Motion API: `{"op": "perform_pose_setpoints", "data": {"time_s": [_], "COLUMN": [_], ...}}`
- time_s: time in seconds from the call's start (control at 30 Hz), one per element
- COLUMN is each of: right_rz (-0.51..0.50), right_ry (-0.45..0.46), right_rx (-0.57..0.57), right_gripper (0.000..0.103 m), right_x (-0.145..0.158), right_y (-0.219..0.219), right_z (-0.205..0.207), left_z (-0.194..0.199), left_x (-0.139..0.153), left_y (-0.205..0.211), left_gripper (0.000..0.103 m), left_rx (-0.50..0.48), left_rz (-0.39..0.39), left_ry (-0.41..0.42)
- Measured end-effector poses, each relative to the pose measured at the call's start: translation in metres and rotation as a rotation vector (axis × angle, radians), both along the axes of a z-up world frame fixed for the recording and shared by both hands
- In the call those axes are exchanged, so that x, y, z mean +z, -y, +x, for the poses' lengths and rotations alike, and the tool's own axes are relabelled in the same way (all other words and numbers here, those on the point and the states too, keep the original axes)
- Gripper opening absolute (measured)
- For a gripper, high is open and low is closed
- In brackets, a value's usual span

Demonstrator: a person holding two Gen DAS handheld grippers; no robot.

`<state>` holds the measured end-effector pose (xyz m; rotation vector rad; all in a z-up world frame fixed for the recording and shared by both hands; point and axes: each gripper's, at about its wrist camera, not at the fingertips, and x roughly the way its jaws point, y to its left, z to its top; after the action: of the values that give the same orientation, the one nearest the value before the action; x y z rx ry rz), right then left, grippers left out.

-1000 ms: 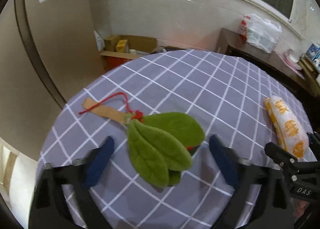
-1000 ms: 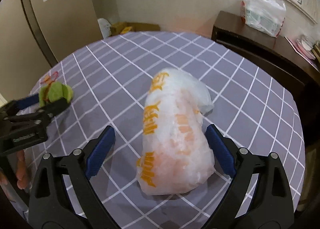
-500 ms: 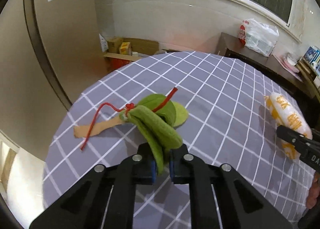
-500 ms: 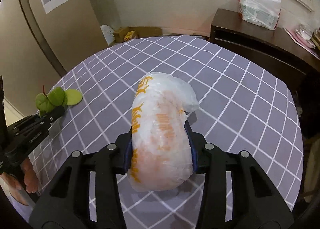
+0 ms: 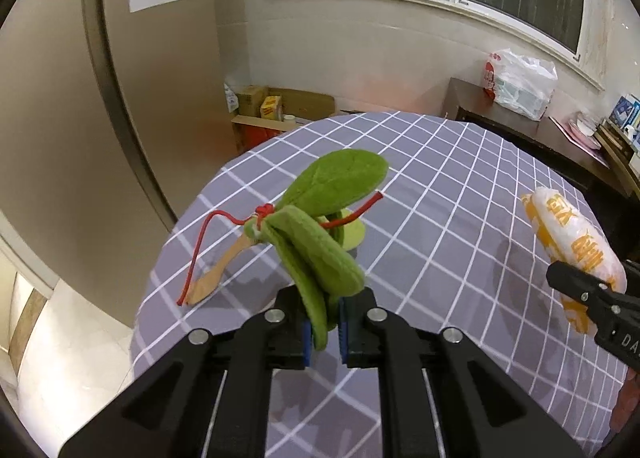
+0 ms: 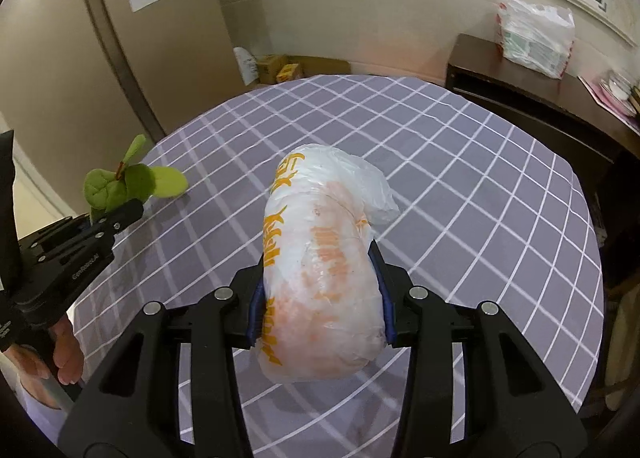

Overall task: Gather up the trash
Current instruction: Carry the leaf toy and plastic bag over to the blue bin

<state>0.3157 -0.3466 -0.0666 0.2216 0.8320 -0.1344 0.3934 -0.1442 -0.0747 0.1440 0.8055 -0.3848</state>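
Note:
My left gripper (image 5: 323, 332) is shut on a green felt leaf bundle (image 5: 320, 226) tied with a red cord, with a tan tag (image 5: 218, 272) hanging from it, and holds it above the checked tablecloth (image 5: 440, 218). The bundle also shows in the right wrist view (image 6: 128, 182). My right gripper (image 6: 320, 310) is shut on a white plastic bag with orange print (image 6: 320, 258), lifted off the table. That bag shows at the right of the left wrist view (image 5: 576, 246).
The round table (image 6: 480, 178) has a grey cloth with white grid lines. A dark wooden cabinet (image 6: 540, 98) with a plastic bag (image 6: 536, 34) on it stands at the right. Cardboard boxes (image 5: 276, 114) sit on the floor by the far wall.
Both grippers closed on their items and lifted them: the left raised the leaf bundle off the cloth, the right raised the plastic bag.

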Motion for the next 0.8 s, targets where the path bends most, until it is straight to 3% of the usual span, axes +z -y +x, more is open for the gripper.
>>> {"op": "perform_pose_setpoints", "data": {"time_s": [0.47,0.8], "right_rz": [-0.013,-0.038], "right_ry": [0.017,0.016], "right_rx": [0.171,0.352], "right_gripper": [0.044,0.044], "right_x": [0.006,0.0], "right_y": [-0.093,-0.189], "right_z": [-0.015,-0.015], "left_z": [-0.052,-0.08], "left_x": [0.019,0.018], "left_y": [-0.069,-0.145], "left_gripper": [0.01,0.01], "left_rx": [0.07,0.227], "left_rz": [0.02,0.056], "left_ry": [0.069,0.067]}}
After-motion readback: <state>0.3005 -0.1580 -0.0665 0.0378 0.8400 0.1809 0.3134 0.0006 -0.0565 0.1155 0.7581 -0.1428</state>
